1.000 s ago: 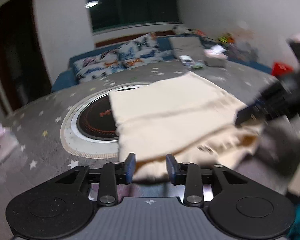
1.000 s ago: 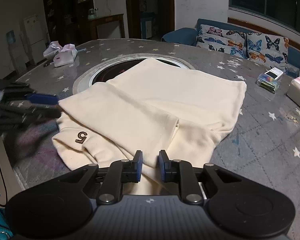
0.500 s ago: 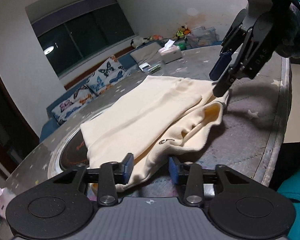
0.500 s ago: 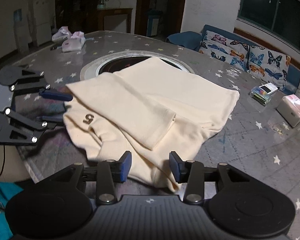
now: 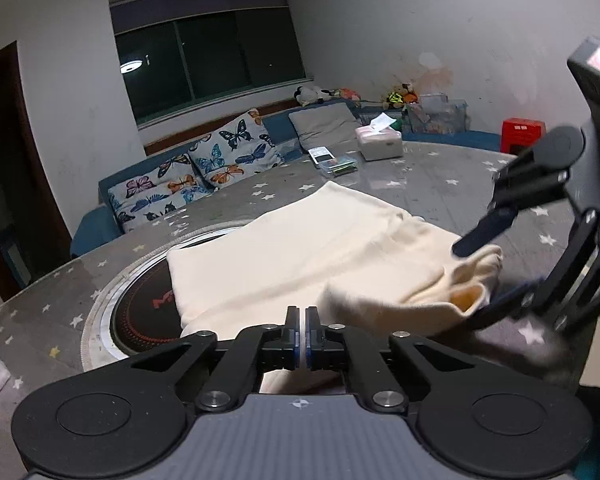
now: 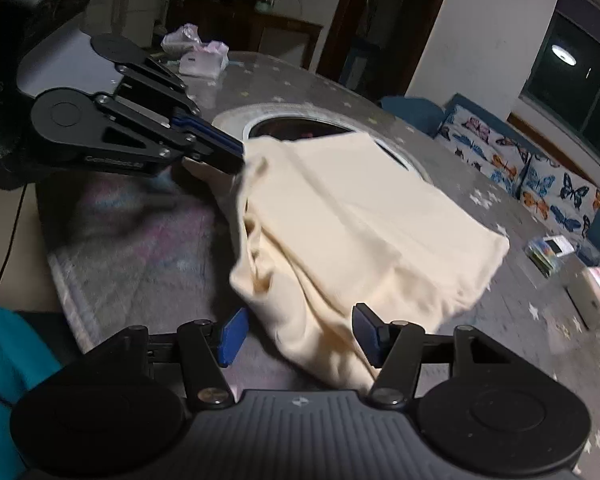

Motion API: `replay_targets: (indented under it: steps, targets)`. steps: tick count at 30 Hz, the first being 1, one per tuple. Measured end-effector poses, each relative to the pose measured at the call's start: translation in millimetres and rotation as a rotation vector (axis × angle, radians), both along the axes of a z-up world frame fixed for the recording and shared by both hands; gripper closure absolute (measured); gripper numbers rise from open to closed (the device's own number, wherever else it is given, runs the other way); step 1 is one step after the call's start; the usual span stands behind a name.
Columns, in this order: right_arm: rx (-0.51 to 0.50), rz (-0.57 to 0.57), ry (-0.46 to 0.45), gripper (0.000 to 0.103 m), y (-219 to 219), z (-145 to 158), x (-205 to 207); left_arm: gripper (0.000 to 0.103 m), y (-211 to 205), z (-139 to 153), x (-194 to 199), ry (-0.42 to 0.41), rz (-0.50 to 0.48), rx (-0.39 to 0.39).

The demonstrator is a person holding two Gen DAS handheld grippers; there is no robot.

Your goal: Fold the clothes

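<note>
A cream garment (image 5: 300, 260) lies partly folded on the grey star-patterned table (image 5: 420, 184); it also shows in the right wrist view (image 6: 360, 216). My left gripper (image 5: 302, 334) is shut on the garment's near edge and lifts it; in the right wrist view (image 6: 236, 156) its closed tips pinch the cloth's corner. My right gripper (image 6: 300, 332) is open, its blue pads on either side of the bunched lower edge; in the left wrist view (image 5: 484, 264) it straddles the cloth's right end.
A round black inset (image 5: 140, 304) with a pale ring sits in the table, partly under the garment. A tissue box (image 5: 380, 146) and a small case (image 5: 336, 162) stand at the far side. A sofa with butterfly cushions (image 5: 204, 168) is behind.
My left gripper has closed on the garment's edge and lifted it. My right gripper has opened wider and moved in around the bunched cloth.
</note>
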State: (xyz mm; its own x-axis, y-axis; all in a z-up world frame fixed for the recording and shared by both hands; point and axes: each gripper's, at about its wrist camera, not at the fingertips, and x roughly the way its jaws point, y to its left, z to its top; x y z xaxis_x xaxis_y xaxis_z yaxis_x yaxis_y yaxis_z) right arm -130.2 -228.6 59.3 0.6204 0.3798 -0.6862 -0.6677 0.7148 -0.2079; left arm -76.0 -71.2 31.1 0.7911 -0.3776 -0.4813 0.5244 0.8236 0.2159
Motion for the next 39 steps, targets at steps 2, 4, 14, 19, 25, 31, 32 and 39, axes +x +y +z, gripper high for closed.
replay_targets:
  steps: [2, 4, 14, 19, 25, 31, 32, 39]
  targets:
    - [0.03, 0.008, 0.011, 0.075, 2, 0, 5, 0.099, 1, -1, 1, 0.007, 0.006, -0.003]
    - [0.078, -0.008, 0.041, 0.087, 0, 4, 13, 0.094, 5, -3, -2, 0.008, 0.012, 0.007]
    - [0.225, -0.107, 0.06, 0.097, -22, 26, 36, 0.055, 18, -18, -27, -0.063, -0.019, 0.137]
    - [0.266, -0.147, 0.058, 0.097, -26, 31, 45, 0.054, 13, -28, -26, -0.095, -0.054, 0.189]
    - [0.297, -0.193, 0.044, 0.098, -28, 37, 54, 0.044, 5, -31, -36, -0.12, -0.116, 0.208]
    - [0.312, -0.197, 0.041, 0.098, -29, 38, 57, 0.044, -1, -40, -26, -0.156, -0.064, 0.252]
    - [0.313, -0.198, 0.041, 0.098, -30, 38, 56, 0.048, -1, -42, -25, -0.155, -0.058, 0.251]
    - [0.342, -0.194, 0.023, 0.098, -34, 37, 42, 0.092, 9, -34, -21, -0.123, -0.022, 0.195]
